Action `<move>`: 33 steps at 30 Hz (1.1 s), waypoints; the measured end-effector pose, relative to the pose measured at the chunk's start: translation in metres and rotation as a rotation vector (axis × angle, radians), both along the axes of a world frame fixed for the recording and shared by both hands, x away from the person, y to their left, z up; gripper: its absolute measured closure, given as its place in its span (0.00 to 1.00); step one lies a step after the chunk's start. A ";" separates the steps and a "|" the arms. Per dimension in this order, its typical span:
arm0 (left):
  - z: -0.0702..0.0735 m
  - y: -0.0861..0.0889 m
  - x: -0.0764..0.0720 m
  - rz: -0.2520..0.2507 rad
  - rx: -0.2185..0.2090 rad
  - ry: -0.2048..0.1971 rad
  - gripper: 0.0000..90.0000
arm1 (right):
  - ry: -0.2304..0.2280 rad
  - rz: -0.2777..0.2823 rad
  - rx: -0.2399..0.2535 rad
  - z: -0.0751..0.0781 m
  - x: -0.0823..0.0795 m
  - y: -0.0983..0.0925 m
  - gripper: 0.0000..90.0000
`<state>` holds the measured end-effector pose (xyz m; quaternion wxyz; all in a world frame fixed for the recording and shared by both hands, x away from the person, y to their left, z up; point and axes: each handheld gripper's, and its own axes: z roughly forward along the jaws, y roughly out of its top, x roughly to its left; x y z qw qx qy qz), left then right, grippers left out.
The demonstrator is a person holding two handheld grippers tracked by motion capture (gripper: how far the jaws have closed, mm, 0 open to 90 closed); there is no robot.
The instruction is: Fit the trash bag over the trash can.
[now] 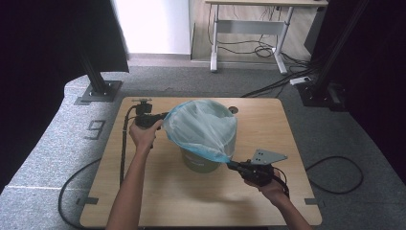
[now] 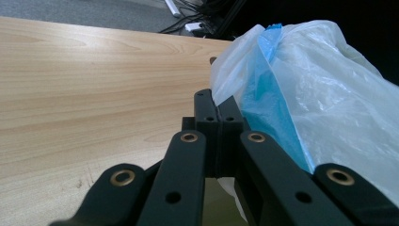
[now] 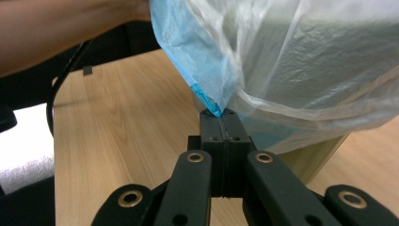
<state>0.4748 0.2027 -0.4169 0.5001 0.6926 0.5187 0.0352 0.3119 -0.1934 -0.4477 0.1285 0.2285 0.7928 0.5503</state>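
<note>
A pale green bin [image 1: 198, 162] stands in the middle of the wooden table [image 1: 158, 196]. A thin translucent bag with a blue rim [image 1: 201, 127] is stretched over its mouth. My left gripper [image 1: 165, 116] is at the bin's upper left, shut on the bag's rim; in the left gripper view the jaws [image 2: 218, 101] pinch the film of the bag [image 2: 324, 89]. My right gripper [image 1: 230, 164] sits lower at the bin's front right, shut on the blue rim. In the right gripper view its tips [image 3: 221, 115] clamp the bag's edge [image 3: 207, 75] beside the bin wall [image 3: 315, 160].
A small round hole [image 1: 233, 109] marks the table behind the bin. Cables trail from both grippers across the table and onto the grey floor. Black frame posts [image 1: 98, 81] stand at the back corners, and a desk [image 1: 249, 28] stands farther off.
</note>
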 end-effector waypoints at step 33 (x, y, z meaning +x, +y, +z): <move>-0.050 -0.011 0.008 -0.031 0.066 0.097 1.00 | 0.169 -0.060 -0.095 -0.091 0.027 0.006 0.98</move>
